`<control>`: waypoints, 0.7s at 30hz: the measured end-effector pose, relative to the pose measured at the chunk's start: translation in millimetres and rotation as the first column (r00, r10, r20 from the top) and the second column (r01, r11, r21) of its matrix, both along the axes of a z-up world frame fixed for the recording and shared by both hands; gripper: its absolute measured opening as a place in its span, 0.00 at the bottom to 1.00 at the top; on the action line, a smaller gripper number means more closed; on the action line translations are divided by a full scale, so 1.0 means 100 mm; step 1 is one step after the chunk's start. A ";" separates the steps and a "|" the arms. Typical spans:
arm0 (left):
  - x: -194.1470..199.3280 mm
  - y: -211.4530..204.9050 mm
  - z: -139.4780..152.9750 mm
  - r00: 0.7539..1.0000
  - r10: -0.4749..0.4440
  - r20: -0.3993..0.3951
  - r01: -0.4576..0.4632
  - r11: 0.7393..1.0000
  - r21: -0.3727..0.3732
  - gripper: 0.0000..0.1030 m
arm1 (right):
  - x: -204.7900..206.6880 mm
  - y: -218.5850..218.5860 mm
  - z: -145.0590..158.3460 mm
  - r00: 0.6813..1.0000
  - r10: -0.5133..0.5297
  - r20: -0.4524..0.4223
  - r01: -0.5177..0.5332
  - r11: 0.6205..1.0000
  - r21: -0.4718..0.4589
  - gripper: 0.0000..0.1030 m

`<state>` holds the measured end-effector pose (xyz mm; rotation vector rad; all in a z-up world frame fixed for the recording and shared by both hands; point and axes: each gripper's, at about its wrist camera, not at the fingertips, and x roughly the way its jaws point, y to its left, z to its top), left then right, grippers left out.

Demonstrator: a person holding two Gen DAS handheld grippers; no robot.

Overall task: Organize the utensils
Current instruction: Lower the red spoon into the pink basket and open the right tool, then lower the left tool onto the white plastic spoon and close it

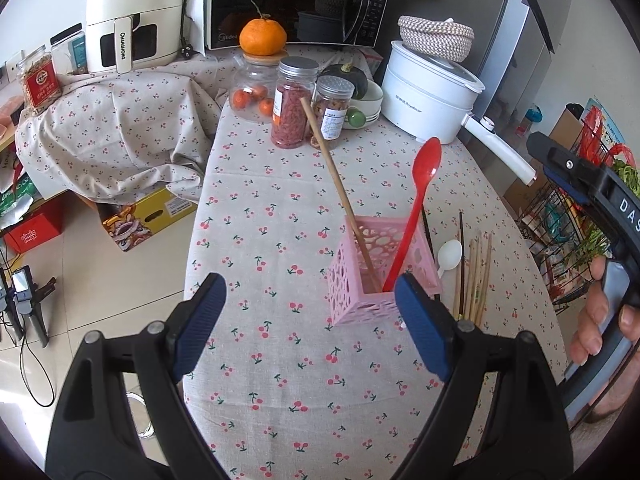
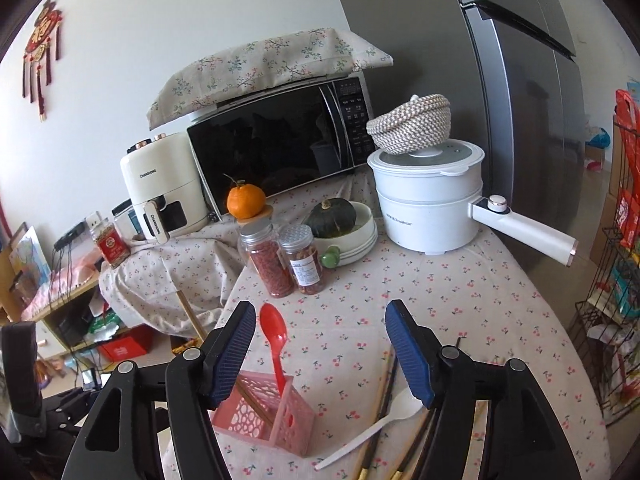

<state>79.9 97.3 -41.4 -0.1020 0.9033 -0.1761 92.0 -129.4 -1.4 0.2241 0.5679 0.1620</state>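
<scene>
In the left wrist view, the lower ends of the red spoon (image 1: 416, 208) and the wooden chopstick (image 1: 340, 196) are hidden inside the pink holder (image 1: 372, 280). The loose chopsticks (image 1: 476, 276) at about four o'clock of the holder vanish behind the left hand-held gripper (image 1: 308, 328). The right hand-held gripper (image 1: 592, 200) is cut off at the three o'clock edge; its fingertips are out of sight.

In the right wrist view, the dark chopsticks (image 2: 384, 412) run off the six o'clock edge. The white spoon (image 2: 376, 432) has its bowl partly covered by a blue pad. Jar labels are too small to read.
</scene>
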 end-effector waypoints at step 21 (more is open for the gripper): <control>-0.13 -1.48 -0.08 0.942 -0.313 -0.120 0.320 0.946 0.050 0.84 | 0.08 -1.52 -0.76 0.857 -0.186 -0.480 0.191 0.981 -0.039 0.74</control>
